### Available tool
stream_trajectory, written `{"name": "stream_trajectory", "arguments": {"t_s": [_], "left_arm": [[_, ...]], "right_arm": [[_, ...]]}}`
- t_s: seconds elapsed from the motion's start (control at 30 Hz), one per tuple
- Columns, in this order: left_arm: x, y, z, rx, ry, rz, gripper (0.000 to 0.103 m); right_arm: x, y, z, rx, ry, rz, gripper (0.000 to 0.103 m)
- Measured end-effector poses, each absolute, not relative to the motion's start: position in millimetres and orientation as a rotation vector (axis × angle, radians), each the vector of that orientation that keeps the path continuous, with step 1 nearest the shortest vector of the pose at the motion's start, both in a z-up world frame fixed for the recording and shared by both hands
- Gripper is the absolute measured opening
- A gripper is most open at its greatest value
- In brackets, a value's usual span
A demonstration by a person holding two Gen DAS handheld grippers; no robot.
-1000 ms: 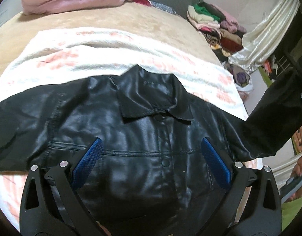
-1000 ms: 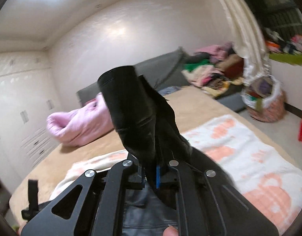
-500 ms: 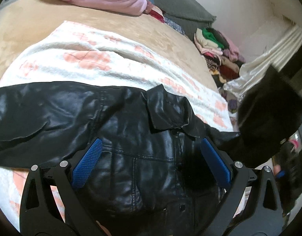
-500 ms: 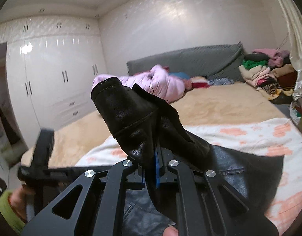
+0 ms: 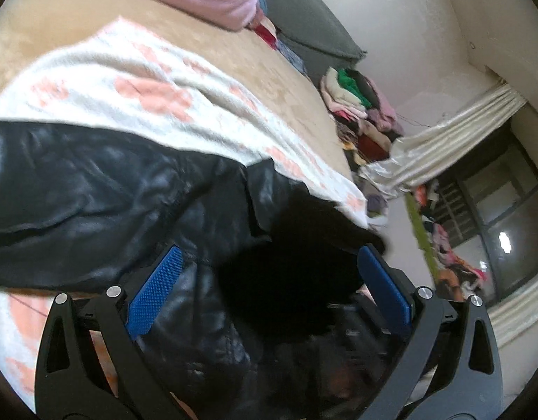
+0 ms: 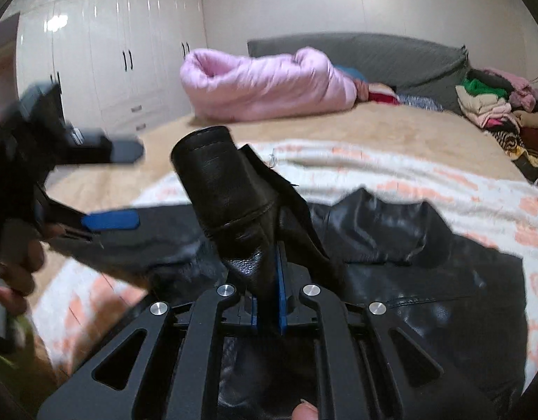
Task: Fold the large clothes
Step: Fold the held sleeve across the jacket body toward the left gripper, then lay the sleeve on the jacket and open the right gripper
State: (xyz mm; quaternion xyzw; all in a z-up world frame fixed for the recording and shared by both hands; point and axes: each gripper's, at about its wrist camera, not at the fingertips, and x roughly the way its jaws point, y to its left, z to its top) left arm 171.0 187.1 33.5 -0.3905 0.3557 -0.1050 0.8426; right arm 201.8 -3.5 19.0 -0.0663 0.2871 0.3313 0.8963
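The room was lit softly from above. A bright light shone back off the shiny white wardrobe doors. The black jacket gleamed with pale streaks, but part of it was just a dark, fuzzy blob. The left gripper looked smeared. Both pictures bulged like a fishbowl, with black corners and bent edges.

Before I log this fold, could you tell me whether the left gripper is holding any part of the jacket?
No, the left gripper has its blue fingers spread wide above the jacket, pinching nothing.
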Motion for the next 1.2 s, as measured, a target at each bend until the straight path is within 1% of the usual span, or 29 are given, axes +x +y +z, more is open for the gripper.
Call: {"name": "stream_trajectory", "arguments": {"t_s": [0.13, 0.17, 0.2, 0.23, 0.3, 0.33, 0.37, 0.4, 0.47, 0.63, 0.67, 0.7, 0.73, 0.77, 0.8, 0.83, 0.87, 0.93, 0.97, 1.03, 1.1, 1.2], "left_arm": [[175, 186, 18, -0.872, 0.780, -0.270, 0.094], [177, 187, 12, -0.894, 0.791, -0.286, 0.094], [177, 187, 7, -0.909, 0.799, -0.288, 0.094], [178, 188, 3, -0.920, 0.808, -0.283, 0.094], [179, 189, -4, -0.923, 0.824, -0.275, 0.094], [179, 189, -7, -0.924, 0.835, -0.269, 0.094], [181, 188, -12, -0.927, 0.850, -0.268, 0.094], [181, 188, -15, -0.927, 0.860, -0.268, 0.094], [184, 186, -24, -0.927, 0.895, -0.254, 0.094], [190, 176, -41, -0.912, 0.944, -0.242, 0.094], [191, 173, -43, -0.903, 0.958, -0.235, 0.093], [192, 169, -44, -0.892, 0.963, -0.238, 0.091], [191, 167, -45, -0.882, 0.958, -0.233, 0.077], [193, 164, -46, -0.861, 0.961, -0.220, 0.057], [195, 161, -45, -0.829, 0.966, -0.206, 0.045], [198, 156, -44, -0.786, 0.968, -0.200, 0.025], [200, 152, -41, -0.751, 0.966, -0.189, 0.010], [198, 145, -28, -0.695, 0.927, -0.225, 0.002], [194, 143, -17, -0.714, 0.896, -0.296, 0.001], [185, 140, 6, -0.700, 0.825, -0.359, 0.000], [178, 143, 29, -0.659, 0.751, -0.355, 0.000], [177, 149, 50, -0.583, 0.673, -0.322, 0.000]], "right_arm": [[199, 4, -3, -0.162, 0.630, 0.690, 0.014], [197, 6, -6, -0.169, 0.642, 0.691, 0.020], [196, 9, -10, -0.177, 0.655, 0.690, 0.029], [197, 9, -12, -0.181, 0.663, 0.693, 0.034], [196, 10, -19, -0.187, 0.717, 0.713, 0.073], [193, 10, -20, -0.188, 0.729, 0.720, 0.079], [190, 9, -20, -0.190, 0.730, 0.731, 0.087], [185, 7, -19, -0.192, 0.727, 0.746, 0.089], [177, 1, -15, -0.182, 0.722, 0.765, 0.091], [170, -32, -2, -0.117, 0.710, 0.745, 0.091], [171, -40, 0, -0.102, 0.708, 0.736, 0.090], [174, -52, 2, -0.083, 0.703, 0.711, 0.085], [175, -58, 4, -0.074, 0.702, 0.697, 0.083], [179, -68, 5, -0.057, 0.698, 0.673, 0.079], [183, -80, 7, -0.038, 0.698, 0.639, 0.076], [186, -89, 9, -0.025, 0.698, 0.614, 0.075], [189, -97, 10, -0.015, 0.697, 0.595, 0.072], [195, -119, 15, 0.005, 0.687, 0.536, 0.067], [200, -136, 19, 0.017, 0.680, 0.490, 0.063], [211, -161, 25, 0.036, 0.671, 0.426, 0.057], [224, -179, 29, 0.050, 0.663, 0.361, 0.048], [256, -197, 27, 0.081, 0.695, 0.295, 0.046]]}}
